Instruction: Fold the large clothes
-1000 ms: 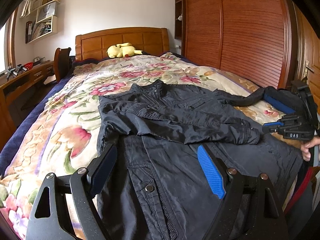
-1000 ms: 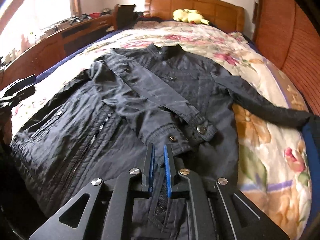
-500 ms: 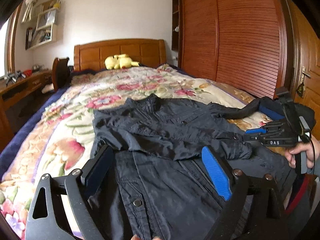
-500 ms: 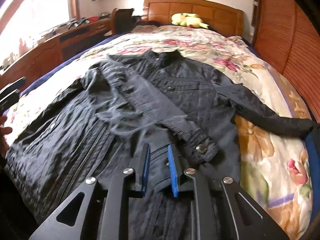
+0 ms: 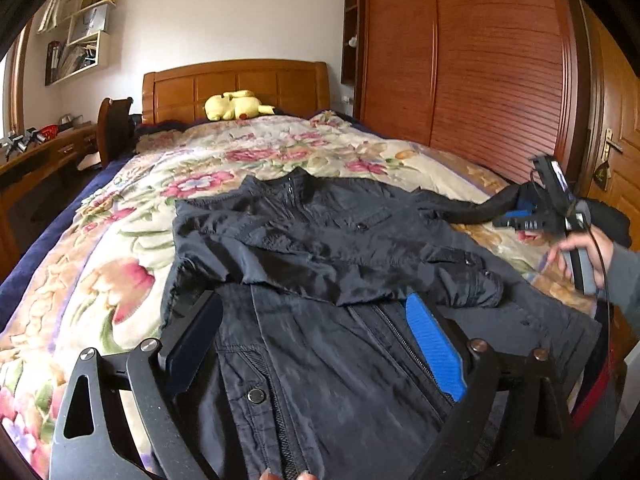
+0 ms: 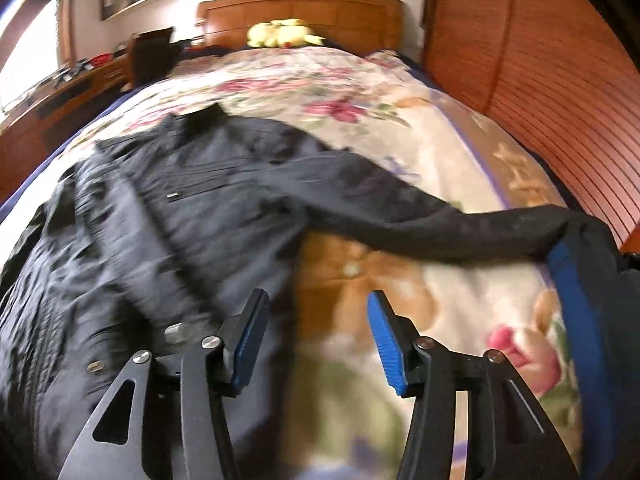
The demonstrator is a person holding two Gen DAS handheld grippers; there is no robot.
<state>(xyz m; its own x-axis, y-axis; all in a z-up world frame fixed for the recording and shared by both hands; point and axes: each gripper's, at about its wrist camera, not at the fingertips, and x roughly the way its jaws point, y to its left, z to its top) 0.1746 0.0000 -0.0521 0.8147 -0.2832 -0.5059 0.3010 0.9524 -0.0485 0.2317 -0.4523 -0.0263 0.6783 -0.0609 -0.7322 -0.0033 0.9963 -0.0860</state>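
**Black frames, blue pads, grey sleeve**

The left gripper (image 5: 314, 344) is a matte black frame of angled struts with triangular cut-outs and round silver screw heads at its joints. Its fingers carry long ribbed pads (image 5: 434, 350), bright blue on the lit one and dark on the shaded one. The right gripper (image 6: 316, 338) is built alike, with blue pads and silver screws. A thin black cable (image 5: 604, 276) loops behind its grey handle, where a grey sleeve (image 5: 626, 276) covers the person's wrist.

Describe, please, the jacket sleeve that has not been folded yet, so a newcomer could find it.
On the floral bedspread lies a dark jacket. One sleeve is folded across its chest; the unfolded sleeve stretches sideways toward the wooden wardrobe, onto bare bedspread.
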